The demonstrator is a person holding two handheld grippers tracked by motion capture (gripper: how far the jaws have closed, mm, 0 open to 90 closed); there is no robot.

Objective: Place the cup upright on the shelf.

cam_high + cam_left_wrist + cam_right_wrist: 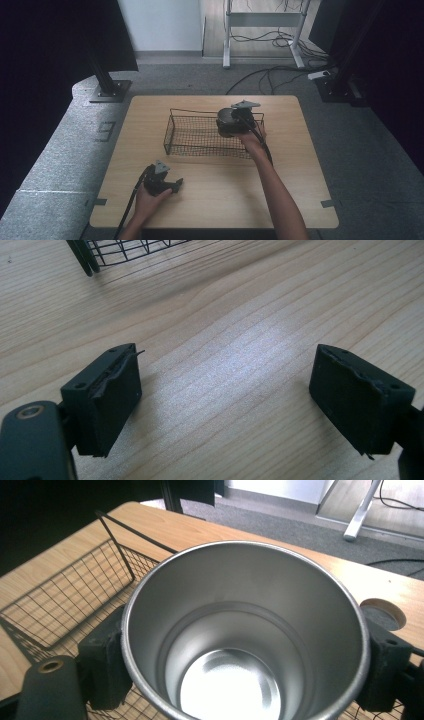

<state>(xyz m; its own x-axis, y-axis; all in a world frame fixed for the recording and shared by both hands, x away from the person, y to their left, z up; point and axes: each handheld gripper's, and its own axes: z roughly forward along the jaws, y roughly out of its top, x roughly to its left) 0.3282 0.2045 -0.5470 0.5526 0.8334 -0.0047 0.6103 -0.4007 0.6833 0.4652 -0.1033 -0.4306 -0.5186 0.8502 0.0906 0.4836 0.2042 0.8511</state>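
At the centre of the high view, a little right of the middle, the right gripper point(231, 121) holds a steel cup point(245, 635) over the right end of a black wire basket point(192, 132) that stands on the wooden table point(215, 200). In the right gripper view the 2 fingers point(102, 662) clamp the cup's wall from opposite sides just under its rim, mouth up and empty, with the basket's mesh showing at lower left and bottom edge; whether the cup's base already rests on the mesh cannot be told. The left gripper point(162, 184) lies low near the lower left of the table, well apart from the basket, and in the left gripper view its fingers point(107, 400) stand wide apart with nothing but bare wood between them. As I judge it, the risk lies in the grip and the release: the smooth, round metal wall could slip or twist between the flat pads, and if the cup is let go while tilted or above the mesh it may tip, roll along the basket or knock the light frame sideways, since nothing steadies the basket. The cup could also catch the basket's raised rim wire. No brand, label or writing can be read on any of these things.
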